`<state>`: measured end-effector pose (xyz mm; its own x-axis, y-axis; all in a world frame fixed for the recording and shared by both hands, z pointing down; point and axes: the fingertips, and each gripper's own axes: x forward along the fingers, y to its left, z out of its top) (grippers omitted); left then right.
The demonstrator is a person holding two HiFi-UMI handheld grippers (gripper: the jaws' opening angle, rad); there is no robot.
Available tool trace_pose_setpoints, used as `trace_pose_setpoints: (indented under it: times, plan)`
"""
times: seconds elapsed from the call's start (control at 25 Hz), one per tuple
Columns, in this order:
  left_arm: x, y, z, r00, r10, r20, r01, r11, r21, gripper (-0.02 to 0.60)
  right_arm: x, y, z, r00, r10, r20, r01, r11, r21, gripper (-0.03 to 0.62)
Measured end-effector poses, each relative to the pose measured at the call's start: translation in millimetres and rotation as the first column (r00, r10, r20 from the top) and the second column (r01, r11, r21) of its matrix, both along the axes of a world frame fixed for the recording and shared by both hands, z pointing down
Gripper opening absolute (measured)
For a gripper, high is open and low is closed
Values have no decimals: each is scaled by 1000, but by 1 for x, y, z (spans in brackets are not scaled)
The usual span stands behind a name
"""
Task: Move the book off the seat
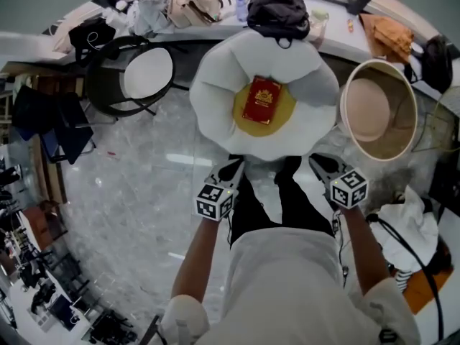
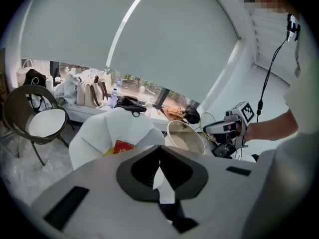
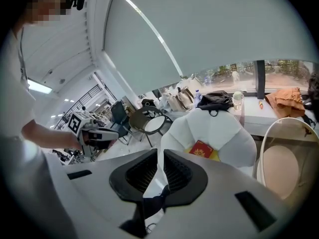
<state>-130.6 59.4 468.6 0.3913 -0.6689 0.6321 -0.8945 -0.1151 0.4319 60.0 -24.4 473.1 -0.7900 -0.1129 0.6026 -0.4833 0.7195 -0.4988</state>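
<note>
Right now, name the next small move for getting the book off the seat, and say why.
Probably carry the right gripper forward toward the red book, opening its jaws on the way. Both it and the left gripper are shut, empty and short of the white seat, while the book lies flat and untouched on the yellow cushion at its middle.

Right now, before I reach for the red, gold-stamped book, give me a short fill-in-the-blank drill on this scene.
The red book with a gold emblem lies on the round ____ cushion of the white petal-shaped chair.
The left gripper and the right gripper both have their jaws ____, nothing between them.
In the head view, the round beige tub chair stands to the white chair's ____.
Missing words: yellow; shut; right.
</note>
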Motion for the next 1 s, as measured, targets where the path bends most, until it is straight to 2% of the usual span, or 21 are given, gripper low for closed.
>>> trace_pose_setpoints:
  times: [0.44,0.52,0.64,1.0]
  plan:
    - [-21,-38,103,1000,-8,4,8,998,-69,6,-19,-41,106,995,95,-7,-96,992,-80,54]
    - [-27,-45,128,1000,-13,2,13,997,-79,26,-26,-46,132,993,116,-6,-116,989,-92,56]
    - [-36,-50,170,1000,-10,10,11,995,-100,80,-36,-49,171,991,134,-8,-134,984,-118,99]
    - [-46,-72,295,999,42,17,-39,986,-160,106,-71,-62,293,987,161,-23,-162,970,-178,130]
